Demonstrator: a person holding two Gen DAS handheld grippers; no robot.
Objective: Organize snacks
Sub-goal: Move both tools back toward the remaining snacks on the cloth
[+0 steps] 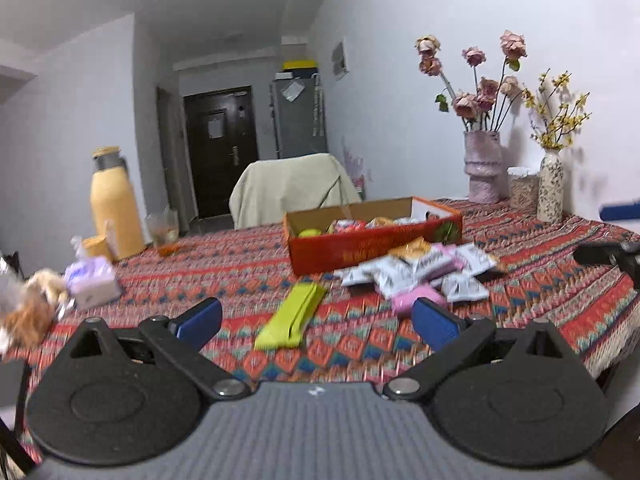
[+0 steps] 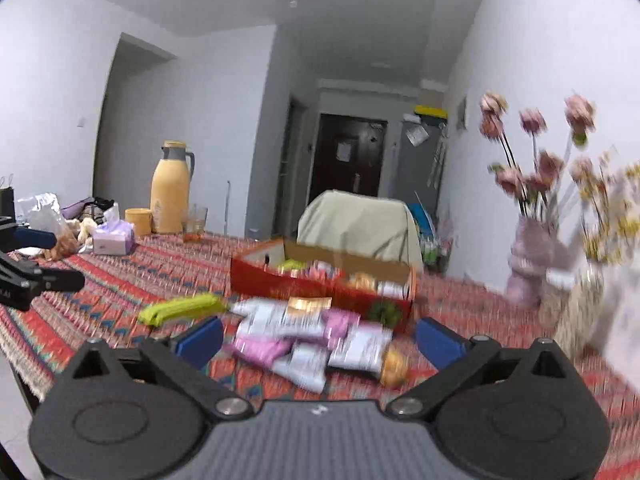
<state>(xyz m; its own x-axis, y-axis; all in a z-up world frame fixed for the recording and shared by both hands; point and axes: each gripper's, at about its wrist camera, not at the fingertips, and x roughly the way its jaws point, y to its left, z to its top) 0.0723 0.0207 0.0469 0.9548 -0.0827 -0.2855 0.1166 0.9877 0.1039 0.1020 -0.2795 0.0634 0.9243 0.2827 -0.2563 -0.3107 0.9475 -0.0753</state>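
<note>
Step in hand, by judgement: the approach before a pickup. Some snacks already lie in the red cardboard box (image 1: 372, 240); a loose pile of snack packets (image 1: 424, 272) remains on the patterned tablecloth (image 1: 200, 272), so the sorting appears partly done.

Left gripper (image 1: 316, 320): fingers spread wide, nothing between them, held above the cloth. A yellow-green packet (image 1: 292, 316) lies between the fingertips' line of sight, at roughly 12 o'clock and near. A pink packet (image 1: 416, 298) sits just beside the right-hand blue pad (image 1: 434, 324), at about 1 o'clock.

Right gripper (image 2: 318, 338): fingers likewise spread, empty. The pile (image 2: 316, 336) lies directly ahead at 12 o'clock, between the two pads as seen from this camera; whether the pads touch any packet cannot be told, as the view is motion-blurred.

Location of the task's things: the pile rests against the near side of the box (image 2: 320, 280); the yellow-green packet (image 2: 182, 308) lies apart from it, at 10 o'clock in the right wrist view.

Condition: packets are white, pink and one gold-orange, flat, overlapping, soft-sided. Print is unreadable.

Next move, by judgement: lower one gripper onto a single packet, close on an edge, and carry it over the box wall. Overlap risks lifting two at once.

Noted nearby: yellow thermos (image 1: 114, 204), vases of flowers (image 1: 482, 168).
</note>
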